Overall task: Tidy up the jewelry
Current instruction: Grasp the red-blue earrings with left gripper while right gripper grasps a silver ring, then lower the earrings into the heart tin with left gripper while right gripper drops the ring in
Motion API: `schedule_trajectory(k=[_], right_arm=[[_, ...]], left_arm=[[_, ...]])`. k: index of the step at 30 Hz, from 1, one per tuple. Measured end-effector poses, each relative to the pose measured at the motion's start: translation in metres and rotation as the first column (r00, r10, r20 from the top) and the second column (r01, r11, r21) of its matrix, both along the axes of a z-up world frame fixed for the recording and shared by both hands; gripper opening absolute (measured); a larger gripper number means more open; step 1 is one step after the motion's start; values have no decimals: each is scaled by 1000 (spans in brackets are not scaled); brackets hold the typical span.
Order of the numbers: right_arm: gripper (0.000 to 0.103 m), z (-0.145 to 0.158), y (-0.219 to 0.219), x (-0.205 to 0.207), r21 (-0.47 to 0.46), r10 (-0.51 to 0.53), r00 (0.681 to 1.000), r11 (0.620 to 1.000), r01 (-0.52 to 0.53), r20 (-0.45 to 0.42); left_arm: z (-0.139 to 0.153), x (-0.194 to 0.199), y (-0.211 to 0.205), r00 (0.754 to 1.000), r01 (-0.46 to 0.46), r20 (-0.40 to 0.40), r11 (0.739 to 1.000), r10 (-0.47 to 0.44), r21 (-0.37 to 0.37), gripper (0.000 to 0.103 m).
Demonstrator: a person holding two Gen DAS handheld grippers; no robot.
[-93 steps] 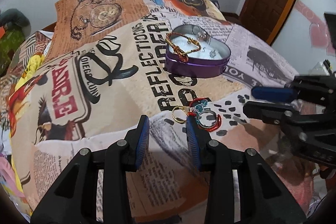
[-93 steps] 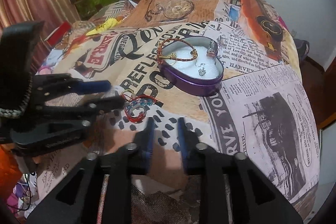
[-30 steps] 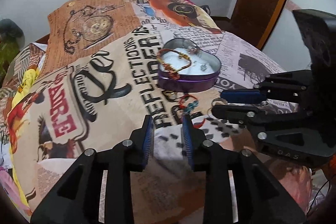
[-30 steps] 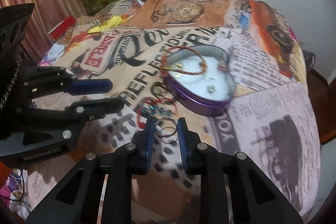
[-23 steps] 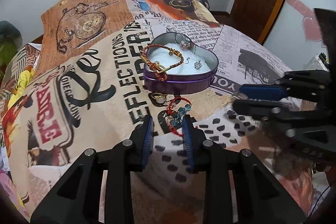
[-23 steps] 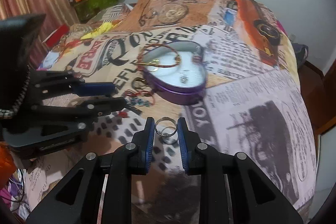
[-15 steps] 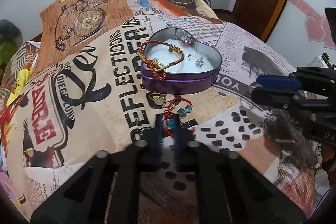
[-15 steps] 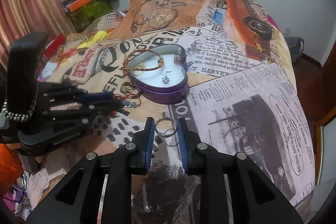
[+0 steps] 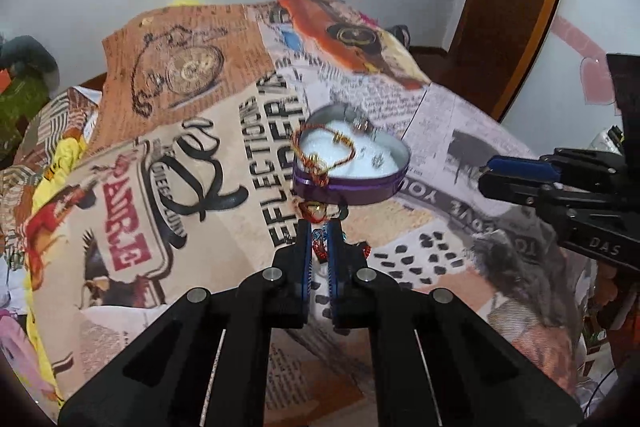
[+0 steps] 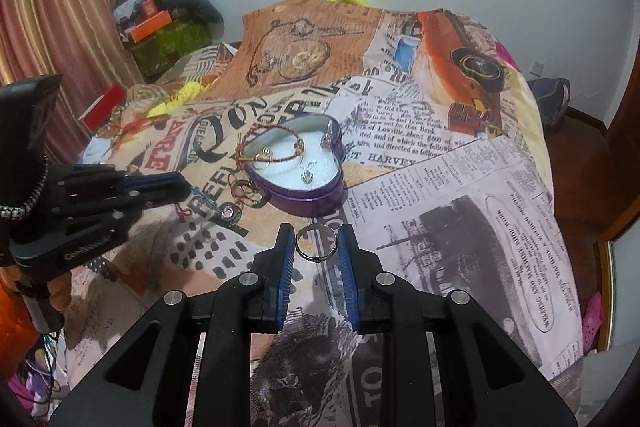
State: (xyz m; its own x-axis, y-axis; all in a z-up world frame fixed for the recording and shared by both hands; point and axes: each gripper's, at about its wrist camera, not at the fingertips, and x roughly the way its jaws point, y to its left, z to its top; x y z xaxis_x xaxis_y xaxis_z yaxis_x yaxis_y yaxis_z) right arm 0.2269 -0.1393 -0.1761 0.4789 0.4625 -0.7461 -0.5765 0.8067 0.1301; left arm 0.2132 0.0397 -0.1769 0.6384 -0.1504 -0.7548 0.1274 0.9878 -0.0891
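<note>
the right gripper (image 10: 316, 247) holds a silver ring (image 10: 316, 242) edge-on between its blue pads, on the near side of the heart-shaped tin (image 10: 298, 163) and above the printed bedspread (image 10: 460, 211). the left gripper (image 9: 319, 247) has its jaws drawn narrow on a red beaded bracelet (image 9: 319, 245), also just on the near side of the tin; part of the cord trails toward the tin's wall. the tin is open, and a red-and-gold bracelet (image 10: 270, 147) lies across its far-left rim above the white lining.

judgement: the step in hand is the carry to the tin. each gripper should pass over the rim before it opens, and release low over bare lining. the bracelet's slack cord may snag on the rim; the ring may roll if dropped from height.
</note>
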Motion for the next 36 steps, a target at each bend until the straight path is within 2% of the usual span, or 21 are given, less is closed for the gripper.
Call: schedule_trajectory(k=[17, 28, 36], right_arm=[[20, 37, 2, 4, 47, -18, 995, 999, 13, 97], [20, 41, 16, 23, 64, -14, 992, 998, 7, 122], [20, 32, 28, 40, 56, -4, 994, 998, -2, 111]], left_arm=[[71, -4, -12, 982, 16, 189, 1000, -14, -5, 6], [79, 23, -11, 973, 17, 232, 1000, -11, -23, 6], [64, 50, -9, 978, -3, 209, 999, 11, -39, 6]])
